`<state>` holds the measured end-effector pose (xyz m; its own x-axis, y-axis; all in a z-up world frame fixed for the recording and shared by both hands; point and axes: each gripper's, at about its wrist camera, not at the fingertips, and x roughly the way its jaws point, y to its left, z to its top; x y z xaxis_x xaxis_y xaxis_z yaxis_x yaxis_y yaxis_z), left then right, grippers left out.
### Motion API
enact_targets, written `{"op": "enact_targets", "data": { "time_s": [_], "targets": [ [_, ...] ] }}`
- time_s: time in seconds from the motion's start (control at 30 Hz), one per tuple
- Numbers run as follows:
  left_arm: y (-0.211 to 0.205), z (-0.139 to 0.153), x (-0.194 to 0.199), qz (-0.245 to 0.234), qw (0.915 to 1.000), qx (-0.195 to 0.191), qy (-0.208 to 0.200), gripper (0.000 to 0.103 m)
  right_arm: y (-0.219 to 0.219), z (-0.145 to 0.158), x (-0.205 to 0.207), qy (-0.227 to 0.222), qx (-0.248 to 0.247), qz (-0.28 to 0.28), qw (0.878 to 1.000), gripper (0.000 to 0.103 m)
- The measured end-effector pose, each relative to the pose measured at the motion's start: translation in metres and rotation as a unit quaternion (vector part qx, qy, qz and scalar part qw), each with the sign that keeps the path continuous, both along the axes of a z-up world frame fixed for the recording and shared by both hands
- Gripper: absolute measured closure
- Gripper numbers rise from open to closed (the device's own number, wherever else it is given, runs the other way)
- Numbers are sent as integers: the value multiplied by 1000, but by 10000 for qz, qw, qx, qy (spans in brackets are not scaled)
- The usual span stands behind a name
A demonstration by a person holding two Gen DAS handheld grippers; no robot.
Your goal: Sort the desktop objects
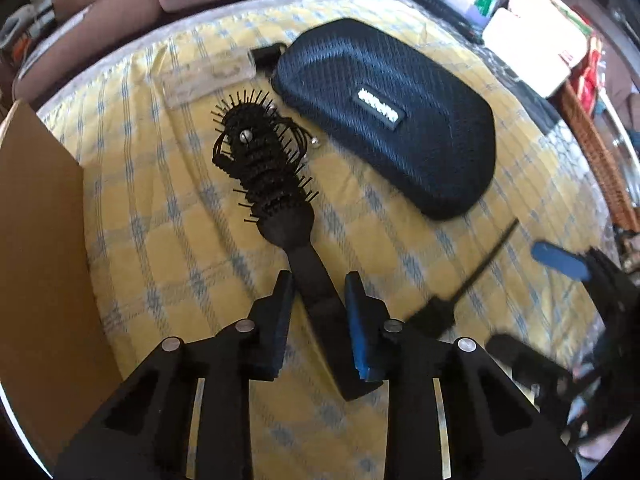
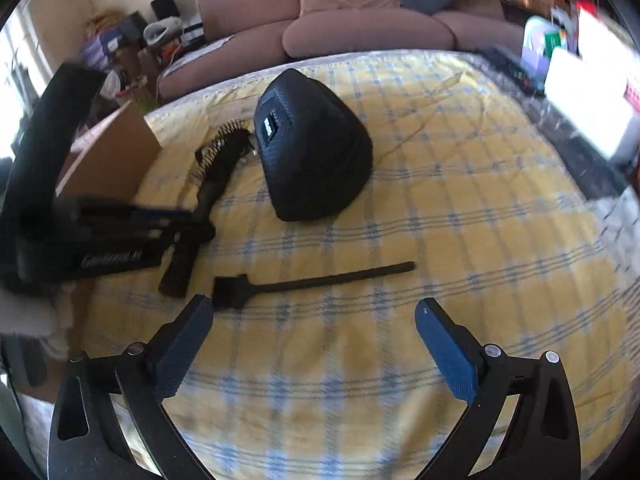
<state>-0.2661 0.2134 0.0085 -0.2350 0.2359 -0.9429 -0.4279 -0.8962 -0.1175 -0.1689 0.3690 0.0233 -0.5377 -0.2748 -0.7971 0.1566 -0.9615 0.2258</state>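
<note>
A black hairbrush (image 1: 264, 168) lies on the yellow checked cloth (image 1: 168, 216), with hair ties and a small metal bell on its bristles. My left gripper (image 1: 318, 280) has its fingers on either side of the brush handle, shut on it. The brush also shows in the right wrist view (image 2: 212, 184). A black zip case (image 1: 388, 116) lies right of the brush; it also shows in the right wrist view (image 2: 312, 152). A thin black tint brush (image 2: 304, 282) lies just ahead of my open, empty right gripper (image 2: 314, 312).
A brown cardboard box (image 1: 44, 240) stands at the left edge of the table. A clear plastic case (image 1: 208, 76) and a small black item (image 1: 266, 56) lie beyond the hairbrush. A pink sofa (image 2: 360, 20) is behind the table. Clutter and a wicker basket (image 1: 600, 152) are at the right.
</note>
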Motion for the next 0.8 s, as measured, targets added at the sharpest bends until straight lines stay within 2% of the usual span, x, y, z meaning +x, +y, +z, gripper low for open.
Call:
{"op": "enact_targets", "data": {
  "time_s": [0.13,0.2,0.37,0.43,0.5,0.63,0.7,0.77,0.8],
  "targets": [
    [-10,-1,0,174,9995,164,-220,76,-8,5,-5,137,48,110,9998,1],
    [-6,1,-1,186,9996,154,-173,69,-20,2,-9,118,322,310,9989,1],
    [9,-1,3,0,10000,56,38,41,-40,-16,-15,-15,848,638,9944,0],
    [16,-3,6,-46,9999,98,117,36,-51,-20,-16,55,1238,789,9892,0],
    [13,-3,8,-35,9996,164,209,38,-54,-20,-19,135,1342,859,9871,0],
    [2,1,4,26,9994,113,339,69,-45,-22,-28,122,1239,729,9895,0],
    [-4,2,-1,79,9995,130,288,80,-41,-23,-27,197,1135,748,9905,0],
    [-10,3,-3,140,9994,238,197,82,-40,-24,-26,225,1129,741,9906,2],
    [-11,4,-2,156,9994,242,184,83,-41,-23,-26,196,1120,737,9908,9]
  ]
}}
